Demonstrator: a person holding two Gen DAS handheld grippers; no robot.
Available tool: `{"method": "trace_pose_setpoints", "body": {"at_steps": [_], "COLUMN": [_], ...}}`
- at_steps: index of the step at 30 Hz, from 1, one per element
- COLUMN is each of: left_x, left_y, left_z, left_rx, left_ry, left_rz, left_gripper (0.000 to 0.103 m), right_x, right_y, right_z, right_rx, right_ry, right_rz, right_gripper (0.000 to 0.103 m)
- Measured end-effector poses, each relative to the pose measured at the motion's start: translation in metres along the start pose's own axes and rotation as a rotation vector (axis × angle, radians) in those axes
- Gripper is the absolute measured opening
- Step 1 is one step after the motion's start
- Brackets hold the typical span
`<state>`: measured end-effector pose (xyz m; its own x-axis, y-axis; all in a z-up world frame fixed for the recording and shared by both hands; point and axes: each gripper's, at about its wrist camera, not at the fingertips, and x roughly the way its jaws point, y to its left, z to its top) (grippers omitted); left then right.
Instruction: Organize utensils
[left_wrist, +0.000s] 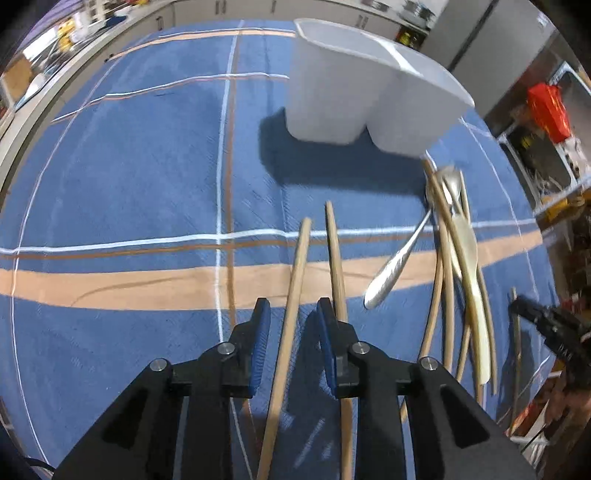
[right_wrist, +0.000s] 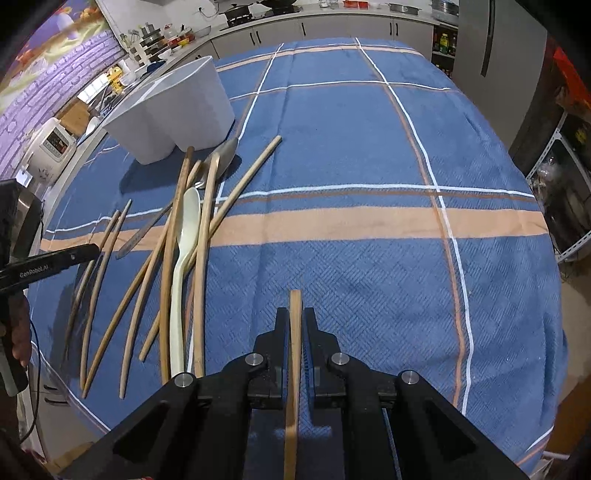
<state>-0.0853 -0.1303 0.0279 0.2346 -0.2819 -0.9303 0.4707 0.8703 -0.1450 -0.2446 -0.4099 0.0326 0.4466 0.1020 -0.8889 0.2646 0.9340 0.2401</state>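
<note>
A white two-compartment holder (left_wrist: 369, 88) stands on the blue plaid cloth; it also shows in the right wrist view (right_wrist: 173, 110). My left gripper (left_wrist: 293, 314) is open, its blue pads either side of one wooden chopstick (left_wrist: 295, 295) that lies on the cloth; a second chopstick (left_wrist: 336, 266) lies by the right pad. My right gripper (right_wrist: 295, 317) is shut on a wooden chopstick (right_wrist: 294, 332) held above the cloth. A pile of several chopsticks (right_wrist: 166, 266), a cream plastic spoon (right_wrist: 183, 251) and a metal spoon (left_wrist: 391, 273) lies between holder and table edge.
The cloth-covered table (right_wrist: 369, 147) stretches away to the right of the pile. A kitchen counter (right_wrist: 295, 22) runs along the back, with a fridge (right_wrist: 491, 55) at the right. The left gripper's body (right_wrist: 48, 264) shows at the left of the right wrist view.
</note>
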Motion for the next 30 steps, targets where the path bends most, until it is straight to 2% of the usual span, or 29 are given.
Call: {"method": "trace_pose_setpoints", "body": {"at_steps": [4, 13, 14, 18, 23, 30], "left_x": [0.006, 0.016, 0.017, 0.014, -0.024, -0.094], "left_y": [-0.011, -0.039, -0.040, -0.039, -0.018, -0.001], "left_z": [0.009, 0.030, 0.030, 0.028, 0.018, 0.001], "left_rx": [0.056, 0.160, 0.157, 0.102, 0.030, -0.041], "left_ry": [-0.007, 0.002, -0.005, -0.040, -0.133, -0.301], "left_rz": [0.030, 0.077, 0.073, 0.023, -0.021, -0.059], "left_gripper": [0.017, 0.016, 0.006, 0.006, 0.006, 0.006], "right_x": [0.004, 0.014, 0.015, 0.016, -0.008, -0.055], "right_y": [0.000, 0.012, 0.013, 0.014, 0.009, 0.021], "right_z": [0.001, 0.016, 0.017, 0.018, 0.017, 0.016], "right_rx": [-0.001, -0.031, -0.032, -0.039, 0.013, 0.009], "right_ry": [0.008, 0.041, 0.040, 0.011, -0.098, -0.253], "right_rz": [-0.007, -0.039, -0.036, -0.007, 0.062, 0.099], "right_gripper": [0.007, 0.008, 0.008, 0.007, 0.007, 0.007]}}
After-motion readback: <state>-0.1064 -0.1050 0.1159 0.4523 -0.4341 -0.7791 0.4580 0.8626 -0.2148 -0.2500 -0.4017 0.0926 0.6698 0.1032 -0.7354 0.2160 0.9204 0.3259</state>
